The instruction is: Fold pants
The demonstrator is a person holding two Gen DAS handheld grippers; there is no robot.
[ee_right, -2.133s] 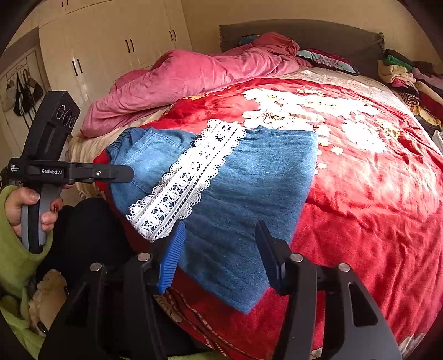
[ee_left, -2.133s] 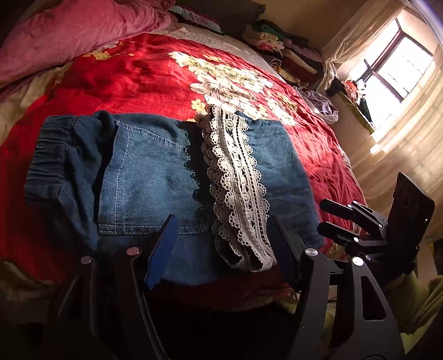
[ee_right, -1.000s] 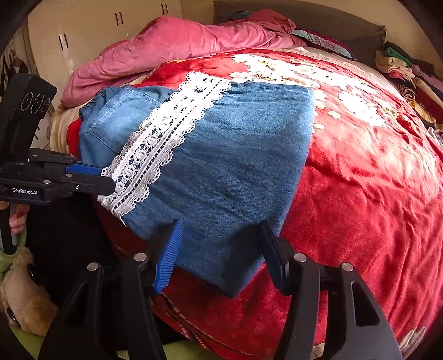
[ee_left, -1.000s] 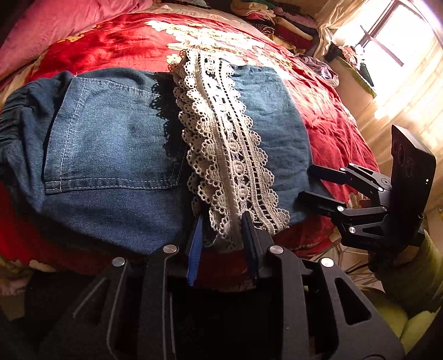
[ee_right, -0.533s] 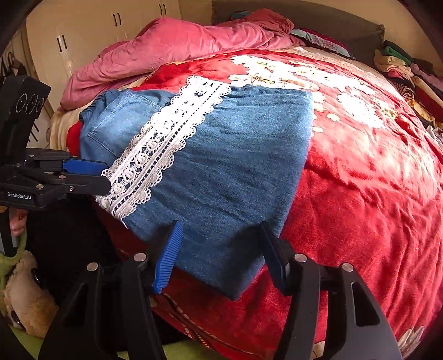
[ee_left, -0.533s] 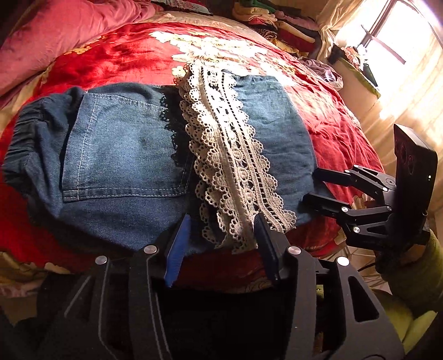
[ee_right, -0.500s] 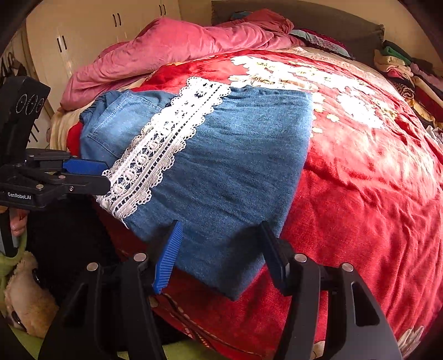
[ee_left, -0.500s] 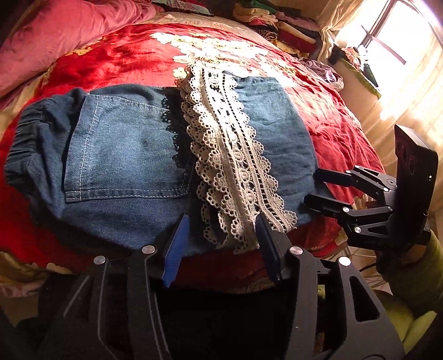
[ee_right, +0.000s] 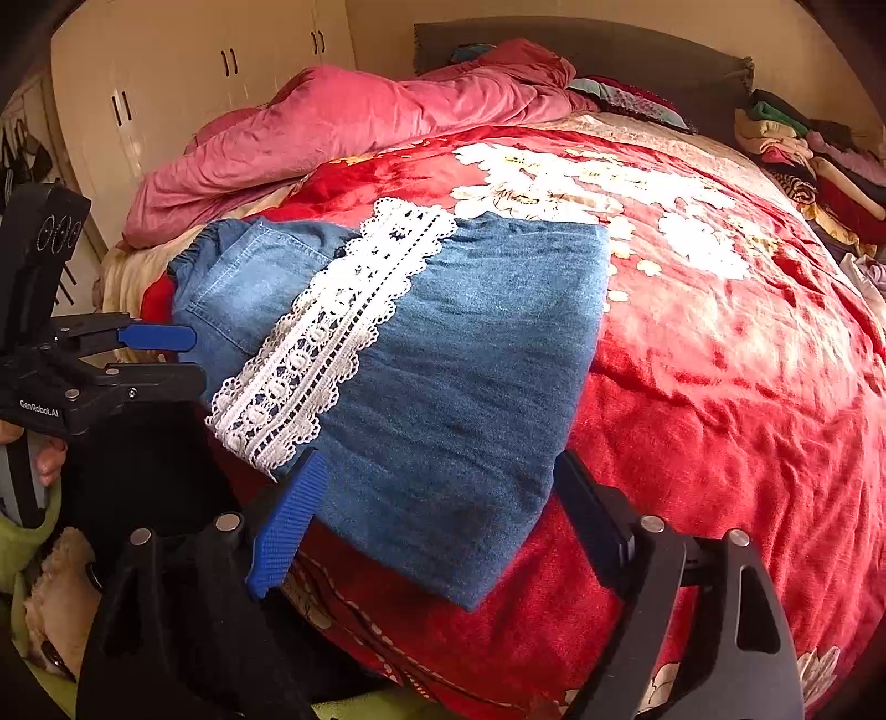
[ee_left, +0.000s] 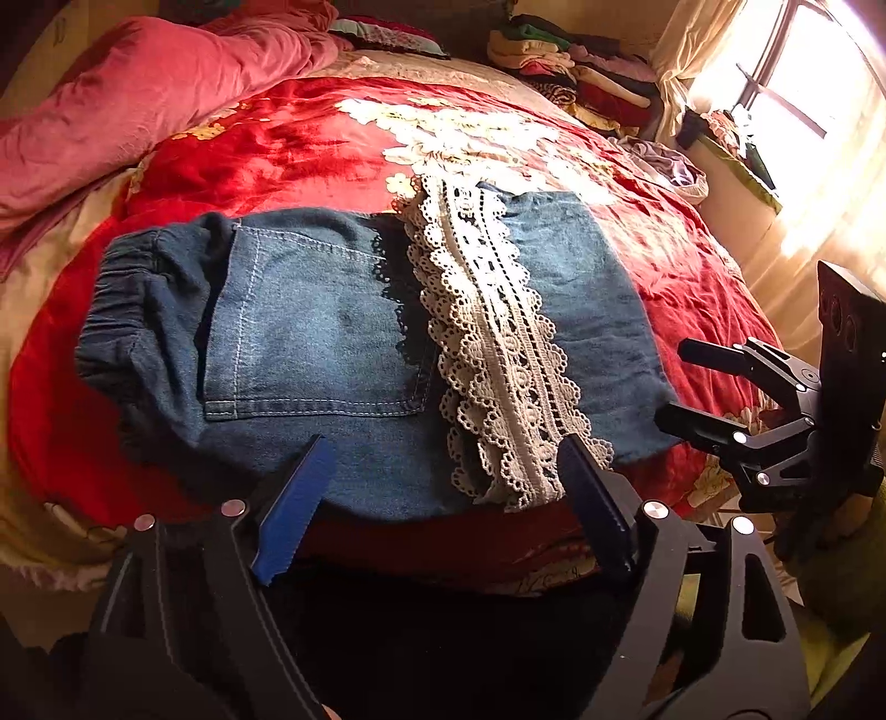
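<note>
Pants (ee_left: 343,332) folded, just ahead of both gaping tools, untouched.

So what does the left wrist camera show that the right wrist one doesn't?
Only the left wrist view shows the window, the pants' elastic waistband and the whole back pocket.

Only the right wrist view shows the wardrobe and the headboard.

Both show the folded pants with their lace trim on the red blanket, the pink duvet, the clothes pile, and both grippers open: left, right.
</note>
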